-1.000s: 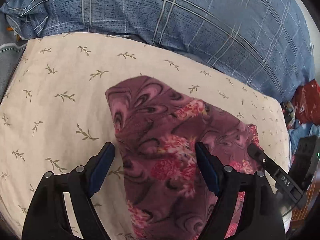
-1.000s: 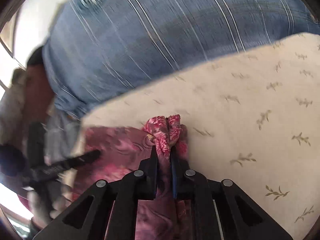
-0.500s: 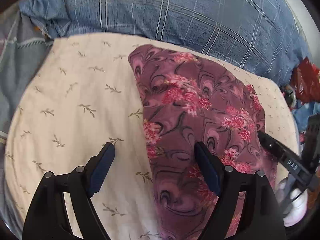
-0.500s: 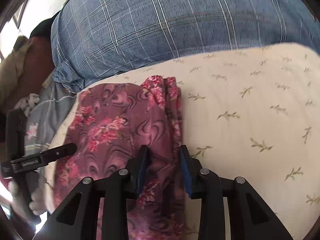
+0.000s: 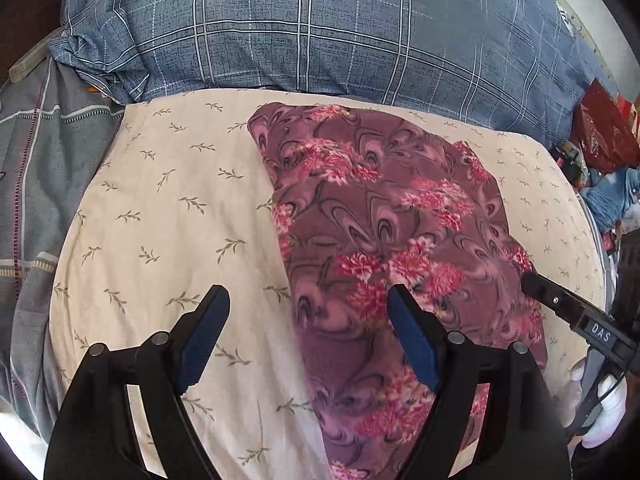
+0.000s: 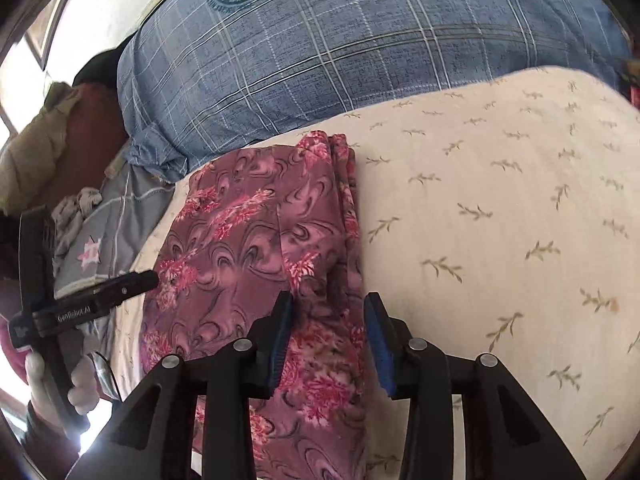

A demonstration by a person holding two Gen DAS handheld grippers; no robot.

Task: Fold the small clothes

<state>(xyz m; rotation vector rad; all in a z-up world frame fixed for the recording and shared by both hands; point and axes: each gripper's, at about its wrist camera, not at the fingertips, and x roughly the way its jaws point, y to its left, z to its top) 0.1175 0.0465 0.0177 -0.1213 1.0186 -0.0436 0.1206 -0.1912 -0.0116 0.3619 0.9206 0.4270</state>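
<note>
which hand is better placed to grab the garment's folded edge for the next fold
Probably the right. Its tongs straddle the bunched edge of the purple floral garment, jaws opening around it. The left tongs hang wide open, half over the cream pillow.

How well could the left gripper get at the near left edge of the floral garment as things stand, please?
Probably well: the left gripper is open, the floral garment lies flat on the cream pillow, its left edge sits between the fingers, and nothing covers it.
</note>
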